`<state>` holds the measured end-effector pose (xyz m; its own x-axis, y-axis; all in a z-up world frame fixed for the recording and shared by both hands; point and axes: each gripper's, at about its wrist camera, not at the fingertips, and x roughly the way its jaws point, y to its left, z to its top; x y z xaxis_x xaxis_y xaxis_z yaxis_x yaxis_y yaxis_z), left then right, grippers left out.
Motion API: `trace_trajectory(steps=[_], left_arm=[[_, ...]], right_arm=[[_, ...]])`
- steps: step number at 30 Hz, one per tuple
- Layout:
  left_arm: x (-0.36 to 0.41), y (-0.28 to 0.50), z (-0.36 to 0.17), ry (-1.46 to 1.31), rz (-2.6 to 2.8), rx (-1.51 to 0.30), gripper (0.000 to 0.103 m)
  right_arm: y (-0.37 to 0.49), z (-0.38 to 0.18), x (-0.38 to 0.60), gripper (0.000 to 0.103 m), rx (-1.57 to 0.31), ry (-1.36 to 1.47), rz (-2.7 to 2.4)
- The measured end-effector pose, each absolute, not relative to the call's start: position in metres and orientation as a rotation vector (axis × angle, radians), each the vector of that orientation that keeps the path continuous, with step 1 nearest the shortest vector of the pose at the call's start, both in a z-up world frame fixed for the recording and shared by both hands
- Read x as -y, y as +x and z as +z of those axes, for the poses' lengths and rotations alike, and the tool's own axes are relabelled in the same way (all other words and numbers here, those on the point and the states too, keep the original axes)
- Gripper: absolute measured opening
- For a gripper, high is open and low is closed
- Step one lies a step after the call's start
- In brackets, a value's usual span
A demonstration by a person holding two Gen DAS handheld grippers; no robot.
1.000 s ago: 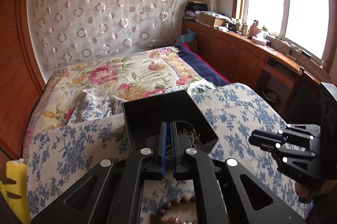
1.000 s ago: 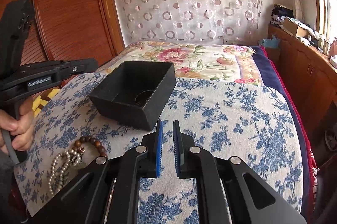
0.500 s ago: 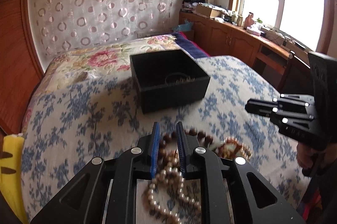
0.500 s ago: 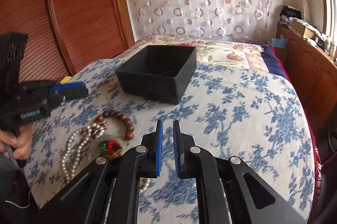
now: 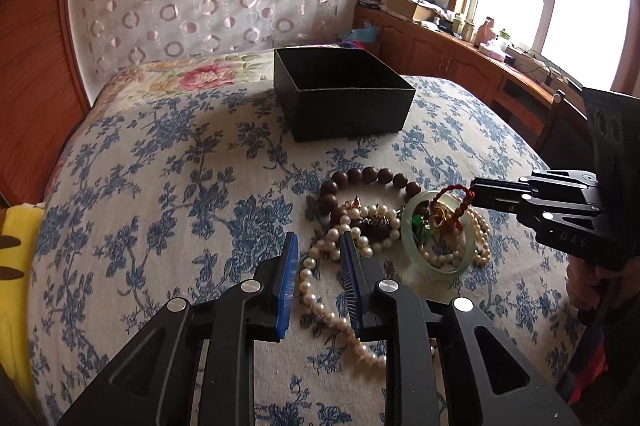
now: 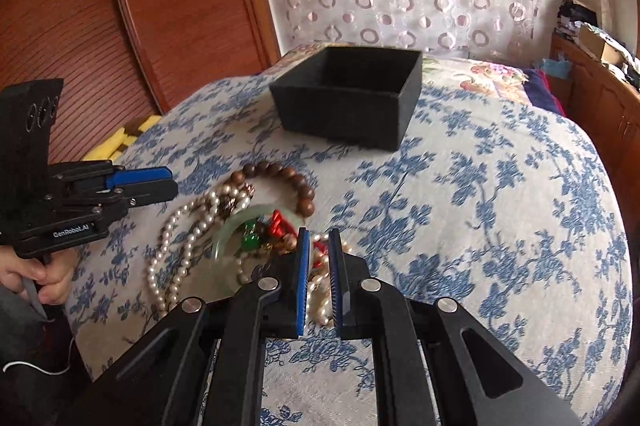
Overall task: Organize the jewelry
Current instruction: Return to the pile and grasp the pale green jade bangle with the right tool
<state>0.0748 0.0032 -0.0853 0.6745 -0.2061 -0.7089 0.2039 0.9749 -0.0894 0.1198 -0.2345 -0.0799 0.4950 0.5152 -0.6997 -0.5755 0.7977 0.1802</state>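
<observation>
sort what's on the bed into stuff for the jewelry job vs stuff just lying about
For the job:
black box
pearl necklace
wooden bead bracelet
jade bangle

Just lying about:
yellow cushion
floral quilt

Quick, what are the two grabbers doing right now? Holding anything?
Left gripper: opening, holds nothing; pearl necklace lies between its fingers, unpinched.
Right gripper: nearly closed, holds nothing, over the jewelry pile.

One black box [image 5: 344, 97], one wooden bead bracelet [image 5: 372, 177], one jade bangle [image 5: 438, 232].
</observation>
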Motion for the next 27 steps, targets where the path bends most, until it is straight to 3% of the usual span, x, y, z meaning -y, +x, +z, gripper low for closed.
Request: trace_trajectory(steps=[19, 27], left_arm=[[0.003, 0.069, -0.093, -0.005, -0.246, -0.815, 0.02], [0.009, 0.068, -0.092, -0.001, -0.26, -0.812, 0.021]], right_arm=[[0.134, -0.09, 0.205, 0.014, -0.874, -0.198, 0.676], [0.126, -0.078, 0.214, 0.009, -0.801, -0.192, 0.669]])
